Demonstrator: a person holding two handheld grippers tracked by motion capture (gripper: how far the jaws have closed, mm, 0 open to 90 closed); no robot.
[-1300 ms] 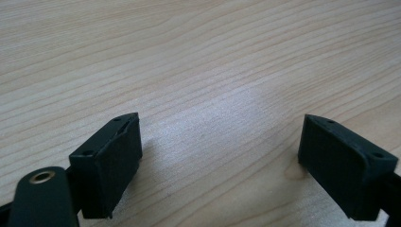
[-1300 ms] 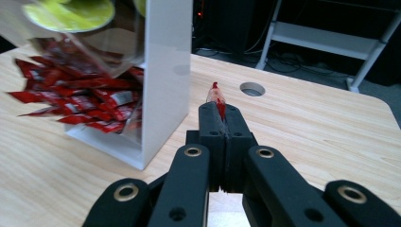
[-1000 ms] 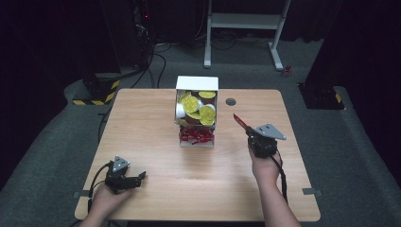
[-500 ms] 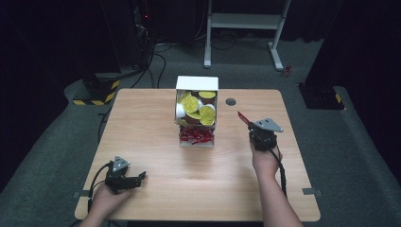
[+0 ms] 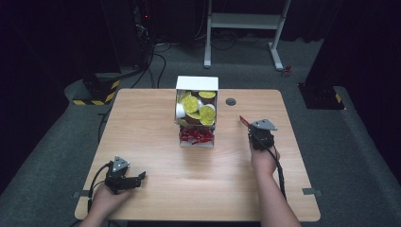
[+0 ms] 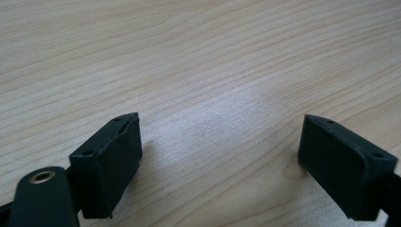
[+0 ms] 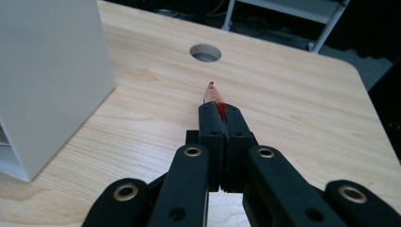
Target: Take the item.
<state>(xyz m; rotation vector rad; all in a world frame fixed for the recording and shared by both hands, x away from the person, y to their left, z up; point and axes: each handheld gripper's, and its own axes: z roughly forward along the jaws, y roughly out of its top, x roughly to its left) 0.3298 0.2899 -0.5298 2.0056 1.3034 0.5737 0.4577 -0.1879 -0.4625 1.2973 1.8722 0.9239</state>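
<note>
My right gripper [image 5: 251, 128] is over the right half of the table [image 5: 151, 118], to the right of a white box [image 5: 196, 83]. In the right gripper view the right gripper [image 7: 221, 115] has its jaws pressed together on a thin red packet [image 7: 213, 93], whose tip sticks out ahead of them. That red packet [image 5: 244, 120] points away from the person and toward the box. My left gripper [image 5: 140, 176] lies at the near left of the table. The left gripper [image 6: 222, 142] is open, with bare wood between its jaws.
The white box [image 7: 47, 71] stands upright at the middle back, holding several yellow-lidded cups [image 5: 198, 106] above a pile of red packets [image 5: 196, 136]. A round cable hole [image 5: 231, 101] lies right of the box; the cable hole [image 7: 205, 52] is ahead of the right jaws. Dark floor surrounds the table.
The right gripper has drifted a little to the right, away from the box, and sunk, still holding the red packet. The left gripper has stayed put.
</note>
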